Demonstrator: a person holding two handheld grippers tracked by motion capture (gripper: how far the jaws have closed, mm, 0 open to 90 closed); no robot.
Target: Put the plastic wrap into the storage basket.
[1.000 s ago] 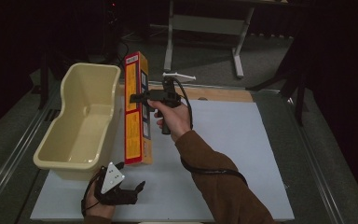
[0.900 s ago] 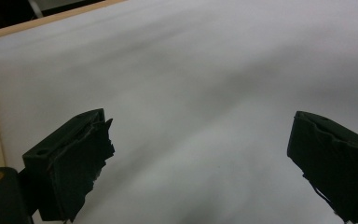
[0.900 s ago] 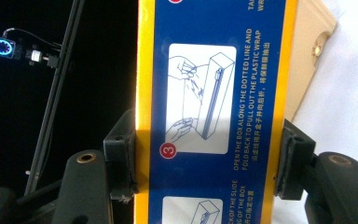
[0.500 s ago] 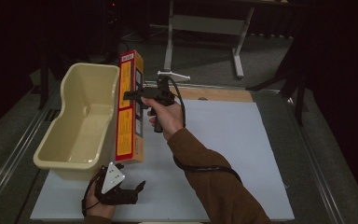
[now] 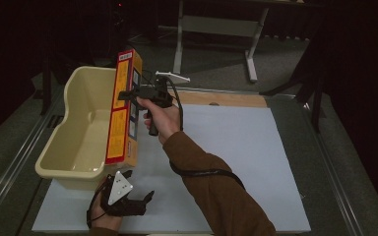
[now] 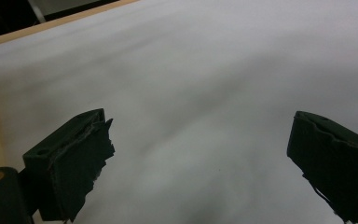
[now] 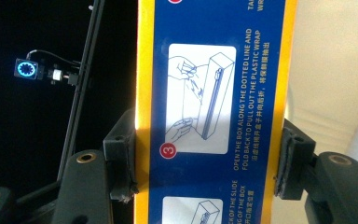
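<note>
From the high view, the right gripper [image 5: 128, 94] clamped a long plastic wrap box [image 5: 122, 110] held above the right rim of the cream tub [image 5: 74, 137], while the left gripper [image 5: 145, 199] rested on the white table mat [image 5: 236, 152]. In the left gripper view, its jaws stood wide apart over the mat [image 6: 205, 84]. In the right gripper view, both pads [image 7: 121, 163] pressed the box [image 7: 209, 93] sides.

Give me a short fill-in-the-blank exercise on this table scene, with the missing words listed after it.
1. The right hand-held gripper is shut on the long yellow and blue ____.
2. The plastic-wrap box is held partly over the cream ____.
3. The left hand-held gripper has its jaws ____, with nothing between them.
4. The tub stands on a ____ mat.

Missing words: box; tub; open; white
</note>
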